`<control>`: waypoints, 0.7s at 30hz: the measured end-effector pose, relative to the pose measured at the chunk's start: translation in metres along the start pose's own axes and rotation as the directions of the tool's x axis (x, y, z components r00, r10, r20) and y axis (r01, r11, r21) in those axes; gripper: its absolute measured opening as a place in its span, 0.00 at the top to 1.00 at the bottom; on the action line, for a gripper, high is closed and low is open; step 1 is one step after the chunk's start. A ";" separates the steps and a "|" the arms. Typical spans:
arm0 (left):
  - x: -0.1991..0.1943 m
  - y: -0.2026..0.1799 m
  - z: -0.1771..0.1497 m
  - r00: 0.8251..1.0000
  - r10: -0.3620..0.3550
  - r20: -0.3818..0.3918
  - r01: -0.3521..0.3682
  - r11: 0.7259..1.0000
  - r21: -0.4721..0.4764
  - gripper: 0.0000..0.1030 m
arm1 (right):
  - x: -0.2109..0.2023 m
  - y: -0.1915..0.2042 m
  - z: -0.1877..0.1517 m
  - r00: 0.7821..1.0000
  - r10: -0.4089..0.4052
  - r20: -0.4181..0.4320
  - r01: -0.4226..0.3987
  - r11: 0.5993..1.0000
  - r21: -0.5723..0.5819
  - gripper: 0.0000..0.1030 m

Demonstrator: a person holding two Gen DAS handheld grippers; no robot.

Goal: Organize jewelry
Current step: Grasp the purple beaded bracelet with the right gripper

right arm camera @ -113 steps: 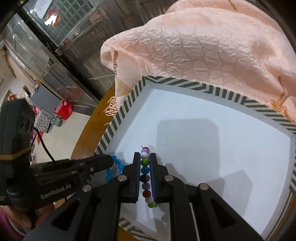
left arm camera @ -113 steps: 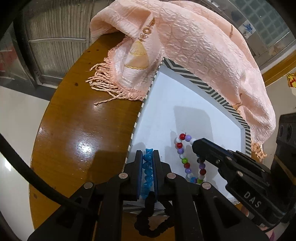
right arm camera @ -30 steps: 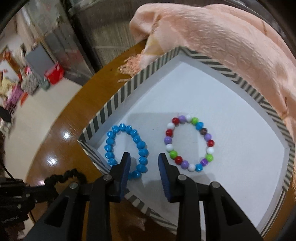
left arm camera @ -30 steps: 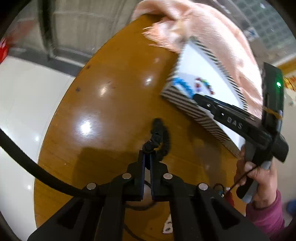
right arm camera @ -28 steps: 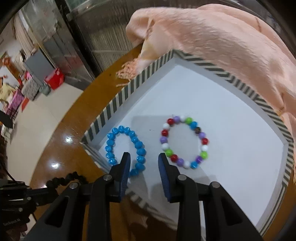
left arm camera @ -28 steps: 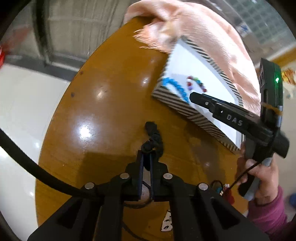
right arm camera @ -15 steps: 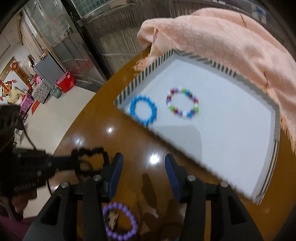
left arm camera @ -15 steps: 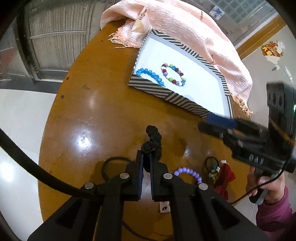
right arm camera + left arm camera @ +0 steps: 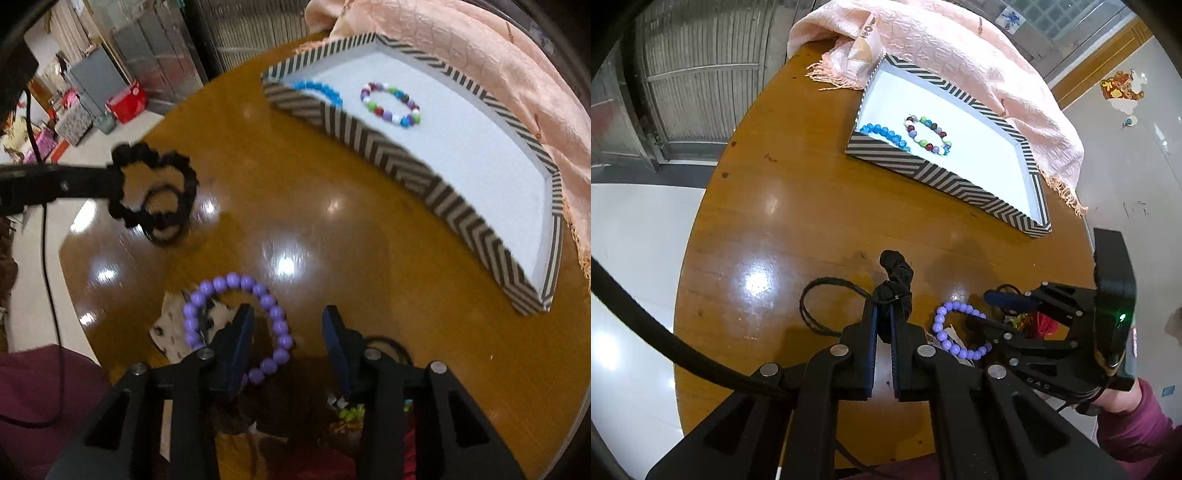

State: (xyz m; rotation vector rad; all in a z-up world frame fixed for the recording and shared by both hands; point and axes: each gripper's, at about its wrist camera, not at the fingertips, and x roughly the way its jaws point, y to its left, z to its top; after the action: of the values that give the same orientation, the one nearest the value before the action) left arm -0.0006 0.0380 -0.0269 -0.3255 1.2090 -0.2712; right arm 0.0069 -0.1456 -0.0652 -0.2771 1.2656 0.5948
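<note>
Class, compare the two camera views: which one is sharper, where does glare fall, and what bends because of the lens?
Left wrist view: sharp; ceiling lights glare white on the varnished table, and the striped tray edges bow under the fisheye. Right wrist view: motion blur smears the tray's near wall and the black bracelet; several glare spots streak the wood, while the purple bracelet stays fairly crisp.
</note>
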 end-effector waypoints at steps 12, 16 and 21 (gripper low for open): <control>0.006 0.001 -0.005 1.000 -0.003 -0.023 0.003 1.000 -0.021 0.96 | -0.003 0.002 -0.008 0.994 -0.094 0.065 0.093 0.996 0.006 0.91; 0.010 0.000 -0.005 1.000 0.000 -0.031 -0.001 1.000 -0.020 0.96 | -0.010 -0.008 -0.008 0.995 -0.051 0.081 0.046 0.997 0.063 0.91; 0.014 0.000 -0.003 0.999 0.009 -0.041 -0.010 1.000 -0.022 0.96 | -0.022 -0.014 -0.001 0.992 -0.035 0.118 0.024 0.996 0.091 0.91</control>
State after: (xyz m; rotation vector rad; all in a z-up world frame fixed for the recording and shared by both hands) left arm 0.0008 0.0325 -0.0397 -0.3346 1.2539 -0.2576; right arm 0.0105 -0.1638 -0.0463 -0.1828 1.1669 0.5205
